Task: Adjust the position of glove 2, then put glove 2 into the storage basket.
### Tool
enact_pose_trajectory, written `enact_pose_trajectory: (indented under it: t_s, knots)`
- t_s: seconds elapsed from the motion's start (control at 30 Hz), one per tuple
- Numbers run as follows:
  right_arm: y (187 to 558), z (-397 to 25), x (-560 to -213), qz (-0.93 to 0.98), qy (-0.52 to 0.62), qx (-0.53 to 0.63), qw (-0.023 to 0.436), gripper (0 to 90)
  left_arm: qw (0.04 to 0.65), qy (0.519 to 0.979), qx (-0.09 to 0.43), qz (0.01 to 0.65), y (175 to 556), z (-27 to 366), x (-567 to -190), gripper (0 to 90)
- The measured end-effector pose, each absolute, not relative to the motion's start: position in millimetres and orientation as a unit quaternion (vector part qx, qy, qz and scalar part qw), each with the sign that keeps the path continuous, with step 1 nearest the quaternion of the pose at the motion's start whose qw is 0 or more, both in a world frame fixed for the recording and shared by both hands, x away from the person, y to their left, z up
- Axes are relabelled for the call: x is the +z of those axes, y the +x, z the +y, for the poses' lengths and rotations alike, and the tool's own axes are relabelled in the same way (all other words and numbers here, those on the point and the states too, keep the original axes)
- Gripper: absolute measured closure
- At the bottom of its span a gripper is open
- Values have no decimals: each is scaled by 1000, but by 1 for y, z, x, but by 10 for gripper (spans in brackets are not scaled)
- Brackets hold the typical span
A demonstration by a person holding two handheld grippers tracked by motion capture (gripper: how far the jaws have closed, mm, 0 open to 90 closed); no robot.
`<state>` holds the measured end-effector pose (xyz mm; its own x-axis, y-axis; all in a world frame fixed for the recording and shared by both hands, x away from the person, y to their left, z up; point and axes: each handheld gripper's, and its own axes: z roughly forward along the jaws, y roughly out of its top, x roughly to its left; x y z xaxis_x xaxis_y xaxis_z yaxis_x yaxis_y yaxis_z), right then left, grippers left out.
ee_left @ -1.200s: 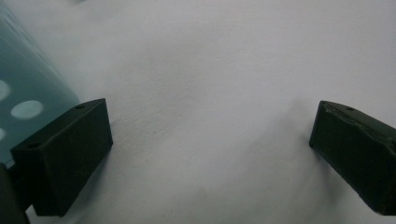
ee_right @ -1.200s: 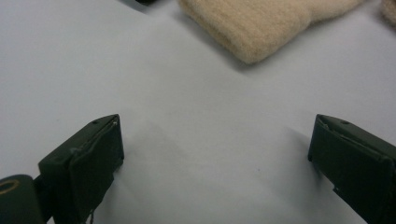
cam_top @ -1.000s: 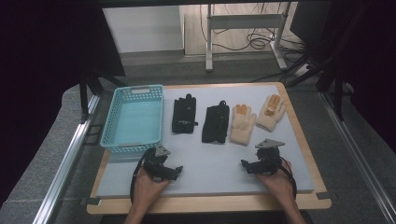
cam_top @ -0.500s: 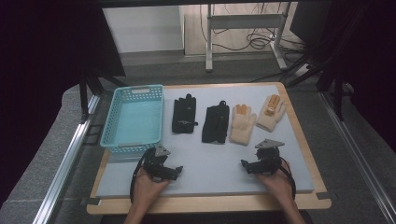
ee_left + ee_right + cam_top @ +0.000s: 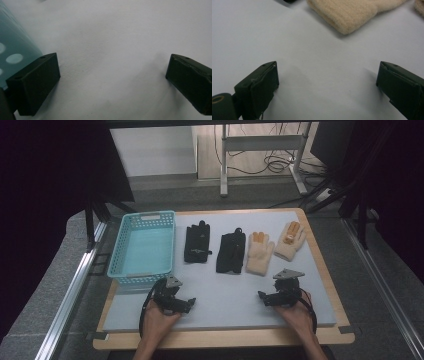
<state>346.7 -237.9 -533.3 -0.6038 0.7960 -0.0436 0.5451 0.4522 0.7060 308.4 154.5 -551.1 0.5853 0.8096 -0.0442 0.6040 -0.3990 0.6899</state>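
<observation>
Four gloves (image 5: pixel 230 251) right of basket (image 5: pixel 144 248)

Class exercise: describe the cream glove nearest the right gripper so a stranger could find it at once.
Start at the turquoise basket on the mat's left and count the four gloves to its right. The third is the cream glove. Unlike the two black gloves it is pale, and it lies nearer the person than the other cream glove.

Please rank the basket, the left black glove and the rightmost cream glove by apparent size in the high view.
1. Turquoise plastic basket, clearly largest.
2. Black fabric glove.
3. Cream knitted glove with orange fingertips, looking only slightly smaller, so that order is unsure.
</observation>
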Motion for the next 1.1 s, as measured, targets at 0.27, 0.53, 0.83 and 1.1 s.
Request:
enact_pose_trajectory:
  t_s: [0.27,0.53,0.83,1.1]
  knots:
    - [347,-238,-532,832,399,335,189,70,340,823,151,429,308,155,-551,0]
    - [346,-236,-530,834,394,337,188,106,341,822,151,430,308,154,-551,0]
    - [351,-233,-521,831,388,359,173,140,340,822,151,430,308,154,-551,0]
    - [360,-225,-508,837,374,361,170,161,340,822,151,430,308,154,-551,0]
